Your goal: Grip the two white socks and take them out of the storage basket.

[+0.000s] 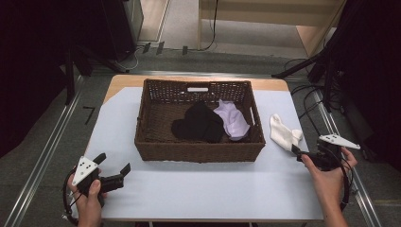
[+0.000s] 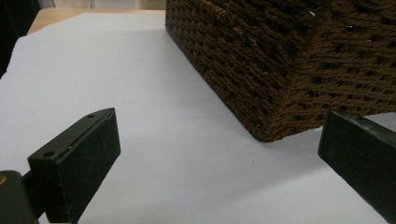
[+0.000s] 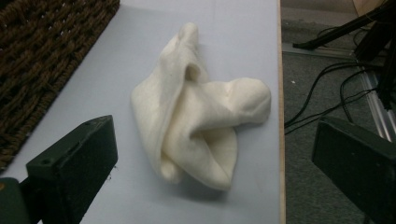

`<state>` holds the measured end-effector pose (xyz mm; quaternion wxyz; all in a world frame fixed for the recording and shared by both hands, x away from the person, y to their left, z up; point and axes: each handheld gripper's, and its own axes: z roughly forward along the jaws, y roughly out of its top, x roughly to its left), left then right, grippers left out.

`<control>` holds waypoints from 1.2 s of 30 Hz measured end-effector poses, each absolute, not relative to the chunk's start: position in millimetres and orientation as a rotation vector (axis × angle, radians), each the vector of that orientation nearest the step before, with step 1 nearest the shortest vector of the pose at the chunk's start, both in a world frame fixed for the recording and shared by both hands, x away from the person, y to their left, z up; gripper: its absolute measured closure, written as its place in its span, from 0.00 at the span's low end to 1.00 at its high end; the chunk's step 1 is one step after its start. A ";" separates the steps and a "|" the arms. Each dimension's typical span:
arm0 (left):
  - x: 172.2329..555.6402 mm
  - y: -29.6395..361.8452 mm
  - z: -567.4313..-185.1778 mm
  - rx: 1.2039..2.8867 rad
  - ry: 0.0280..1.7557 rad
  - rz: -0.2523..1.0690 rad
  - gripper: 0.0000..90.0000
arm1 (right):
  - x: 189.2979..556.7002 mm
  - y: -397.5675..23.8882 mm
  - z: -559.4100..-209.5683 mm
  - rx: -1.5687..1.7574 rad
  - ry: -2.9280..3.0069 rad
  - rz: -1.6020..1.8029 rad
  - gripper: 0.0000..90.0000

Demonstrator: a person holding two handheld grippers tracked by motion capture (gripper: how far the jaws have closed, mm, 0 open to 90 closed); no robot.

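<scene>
Right gripper view puts the white sock [image 3: 201, 121] just ahead of the right gripper [image 3: 219, 182], between its spread jaws, long axis running away from them; the left gripper [image 2: 219, 172], also spread, faces the basket [image 2: 280, 60].

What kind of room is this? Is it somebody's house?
Probably not a house: it looks like a lab or recording studio. Black curtains hang around the table, cables trail over the floor, and stand legs rest there.
</scene>
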<state>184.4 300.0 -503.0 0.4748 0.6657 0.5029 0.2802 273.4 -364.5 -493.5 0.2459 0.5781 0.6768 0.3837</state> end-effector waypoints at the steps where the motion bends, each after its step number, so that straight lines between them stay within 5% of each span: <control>1: 184.4 299.9 -503.0 1.628 1.230 0.685 0.00 | 270.3 -367.3 -495.4 1.580 1.835 1.071 0.01; 36: 184.1 299.7 -502.9 1.635 1.223 0.688 0.00 | 178.0 -394.7 -523.6 1.564 1.722 1.215 0.00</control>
